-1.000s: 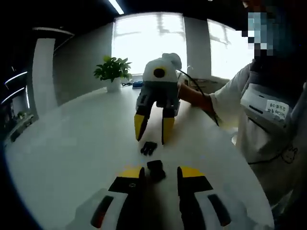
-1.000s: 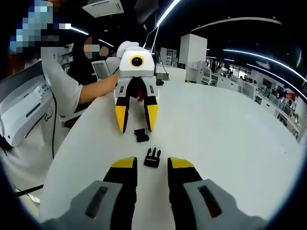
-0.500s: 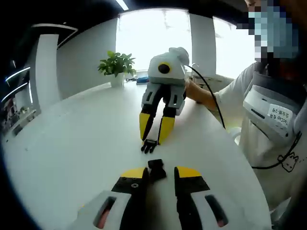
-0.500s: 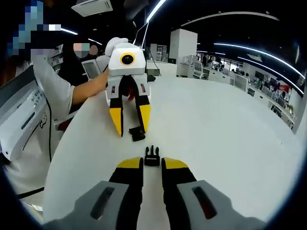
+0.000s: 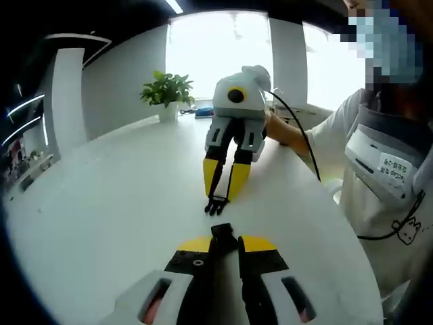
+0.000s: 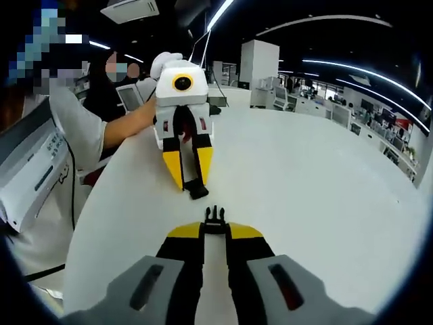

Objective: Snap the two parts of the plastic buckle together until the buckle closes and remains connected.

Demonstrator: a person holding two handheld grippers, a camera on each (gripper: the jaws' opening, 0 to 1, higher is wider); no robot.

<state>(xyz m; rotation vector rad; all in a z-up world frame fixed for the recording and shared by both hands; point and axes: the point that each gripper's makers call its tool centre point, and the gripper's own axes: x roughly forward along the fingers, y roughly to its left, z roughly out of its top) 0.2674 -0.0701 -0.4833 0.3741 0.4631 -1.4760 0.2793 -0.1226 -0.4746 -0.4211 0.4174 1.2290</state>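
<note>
A person at a white tabletop (image 5: 101,203) holds a hand-held gripper in each hand, the two facing each other across a short gap.

In the left gripper view, the left hand-held gripper (image 5: 222,244) rises from the near edge with its yellow-tipped jaws drawn almost together on the socket half of the buckle (image 5: 220,232), a small black piece sticking out just past the tips. Farther off, slightly left of centre, the right hand-held gripper (image 5: 224,193) points back with its jaws nearly closed on the pronged half of the buckle (image 5: 216,204), prongs toward the socket. The two halves are near each other but apart. A potted plant (image 5: 167,91) stands far off to the left.

In the right gripper view, the pronged half (image 6: 214,220) sits pinched between the near jaws, prongs pointing away, and the socket half (image 6: 197,189) hangs at the far gripper's tips, a little left of the prongs' line.

To do this step well, it looks wise to bring the halves onto one straight line first, level and untwisted, then push them squarely together until the prongs seat. A skewed approach would likely jam a side prong or twist a half out of its grip.
</note>
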